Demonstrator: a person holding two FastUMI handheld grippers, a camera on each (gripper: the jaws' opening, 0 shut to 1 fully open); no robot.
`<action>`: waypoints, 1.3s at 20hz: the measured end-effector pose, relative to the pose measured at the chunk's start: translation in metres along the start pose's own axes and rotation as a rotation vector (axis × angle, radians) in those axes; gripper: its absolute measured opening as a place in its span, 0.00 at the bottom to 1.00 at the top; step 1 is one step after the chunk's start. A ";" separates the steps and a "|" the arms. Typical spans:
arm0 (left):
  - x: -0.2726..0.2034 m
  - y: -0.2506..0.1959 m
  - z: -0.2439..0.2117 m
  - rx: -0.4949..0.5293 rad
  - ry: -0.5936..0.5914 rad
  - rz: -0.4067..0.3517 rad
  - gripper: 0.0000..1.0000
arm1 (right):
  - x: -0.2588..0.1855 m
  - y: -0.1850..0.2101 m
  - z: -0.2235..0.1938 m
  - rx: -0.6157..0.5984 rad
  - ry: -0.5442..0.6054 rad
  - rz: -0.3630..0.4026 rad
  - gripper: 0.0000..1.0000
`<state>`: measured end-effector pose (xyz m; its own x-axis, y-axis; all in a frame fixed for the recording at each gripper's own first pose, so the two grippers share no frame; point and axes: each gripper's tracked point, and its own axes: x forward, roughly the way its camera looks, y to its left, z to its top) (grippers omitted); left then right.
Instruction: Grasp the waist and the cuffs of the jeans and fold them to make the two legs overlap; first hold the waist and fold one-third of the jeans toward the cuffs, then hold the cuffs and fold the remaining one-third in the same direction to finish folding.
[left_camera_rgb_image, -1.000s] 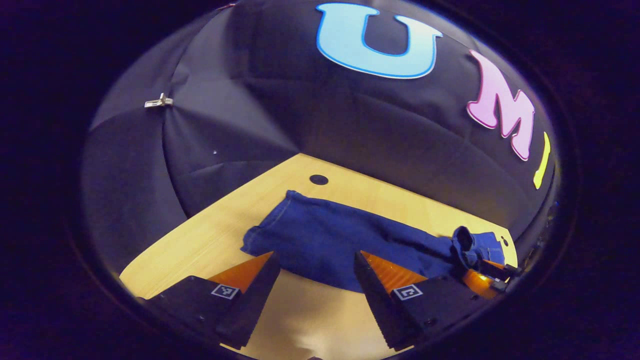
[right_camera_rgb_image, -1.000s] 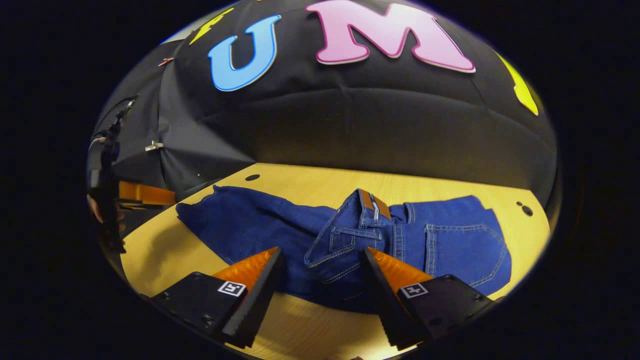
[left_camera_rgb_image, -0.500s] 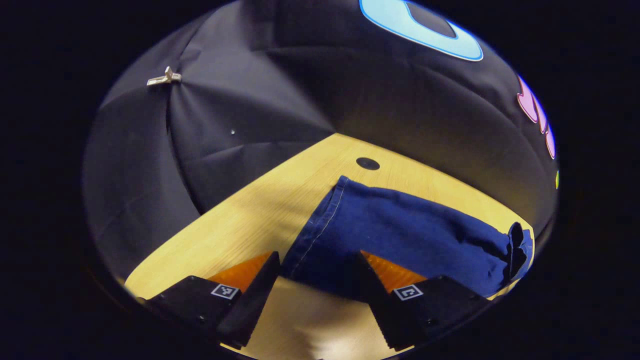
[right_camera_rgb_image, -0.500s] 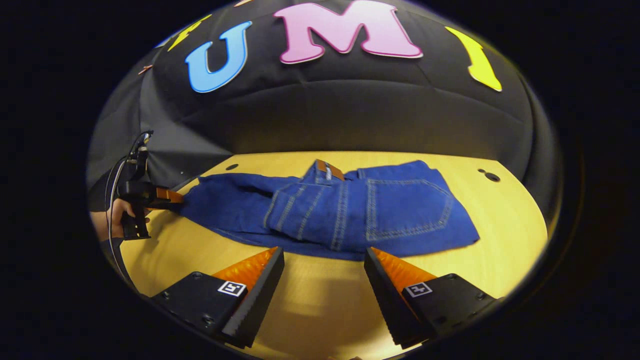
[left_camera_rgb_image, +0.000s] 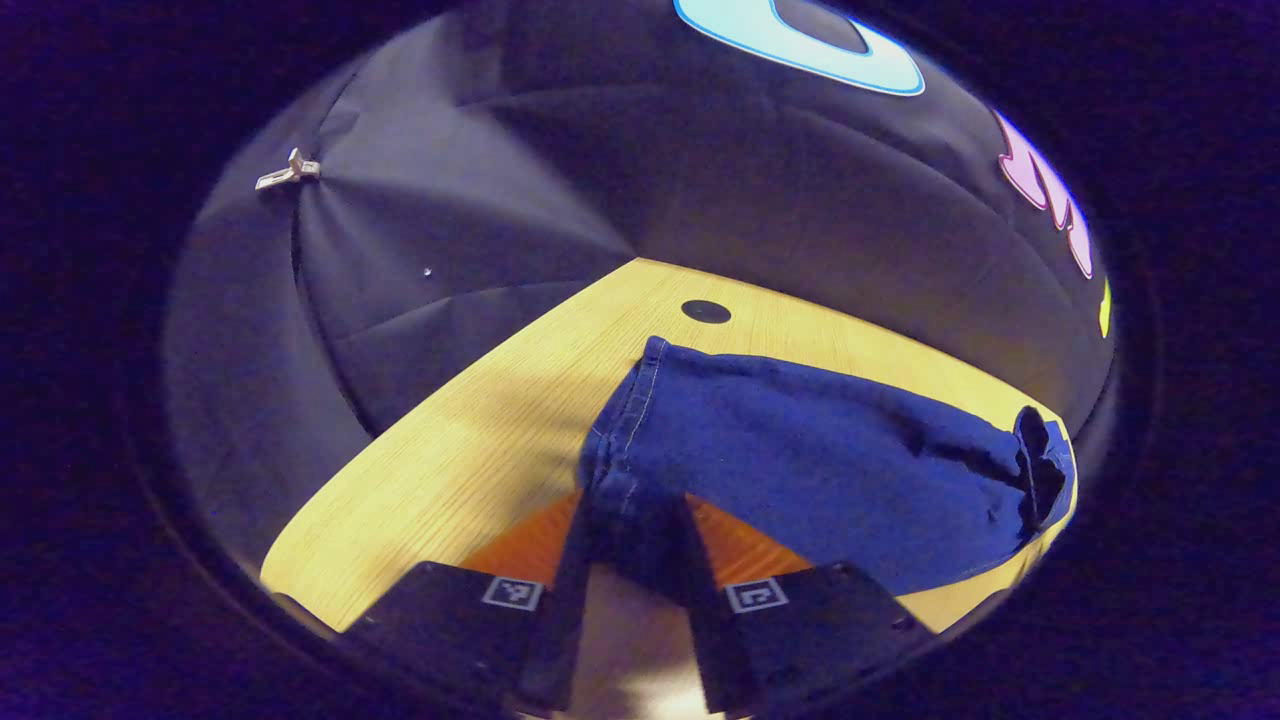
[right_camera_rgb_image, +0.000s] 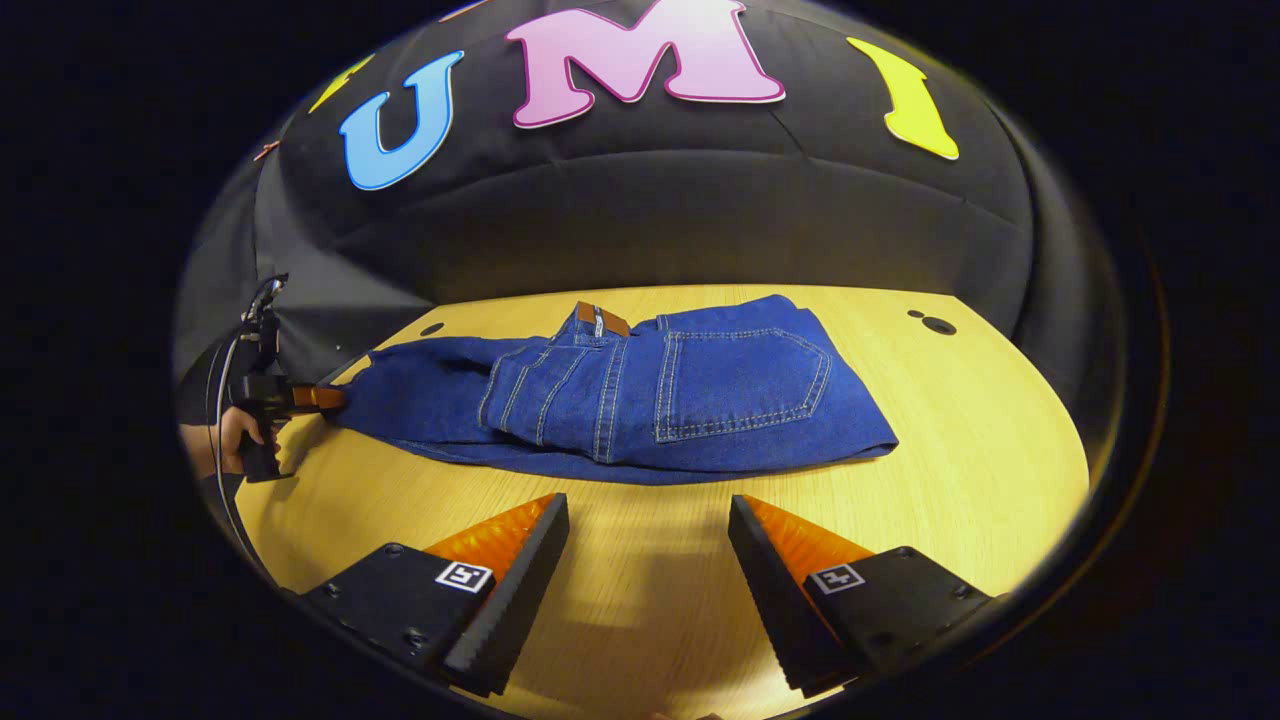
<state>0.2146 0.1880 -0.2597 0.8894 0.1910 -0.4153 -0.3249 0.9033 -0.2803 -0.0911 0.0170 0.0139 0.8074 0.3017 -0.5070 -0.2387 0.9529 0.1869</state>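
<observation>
Dark blue jeans (right_camera_rgb_image: 640, 400) lie across the wooden table (right_camera_rgb_image: 980, 430), legs overlapped and the waist part folded over toward the cuffs, back pocket and brown waist patch facing up. In the left gripper view the cuff end (left_camera_rgb_image: 625, 470) lies between my left gripper's (left_camera_rgb_image: 632, 545) fingers, which are shut on the near corner of the cuffs; the leg (left_camera_rgb_image: 820, 460) stretches away to the right. The right gripper view shows that left gripper (right_camera_rgb_image: 300, 398) far off at the jeans' left end, held by a hand (right_camera_rgb_image: 235, 430). My right gripper (right_camera_rgb_image: 648, 545) stands open above bare table, a little short of the jeans' near edge.
The black cloth wall (right_camera_rgb_image: 640, 230) closes the table's far side. Round holes sit in the tabletop near the far corners (right_camera_rgb_image: 938, 325) (left_camera_rgb_image: 706, 311). Bare wood stretches right of the jeans and along the front edge.
My left gripper has moved onto the cuffs and closed on them. My right gripper has let go of the waist and backed away toward the front; the folded waist now lies flat.
</observation>
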 end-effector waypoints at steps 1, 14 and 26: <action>0.005 -0.002 -0.004 -0.009 0.004 -0.011 0.34 | -0.001 0.001 -0.002 -0.009 -0.001 0.002 0.99; -0.055 -0.074 0.067 -0.297 -0.113 -0.186 0.08 | -0.013 -0.031 0.031 0.010 -0.052 -0.062 0.98; -0.156 -0.390 0.119 -0.132 -0.201 -0.586 0.08 | -0.079 -0.126 0.063 0.064 -0.173 -0.260 0.98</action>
<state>0.2407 -0.1484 0.0180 0.9705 -0.2411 0.0069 0.2093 0.8273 -0.5213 -0.0910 -0.1290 0.0839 0.9179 0.0332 -0.3954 0.0181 0.9919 0.1254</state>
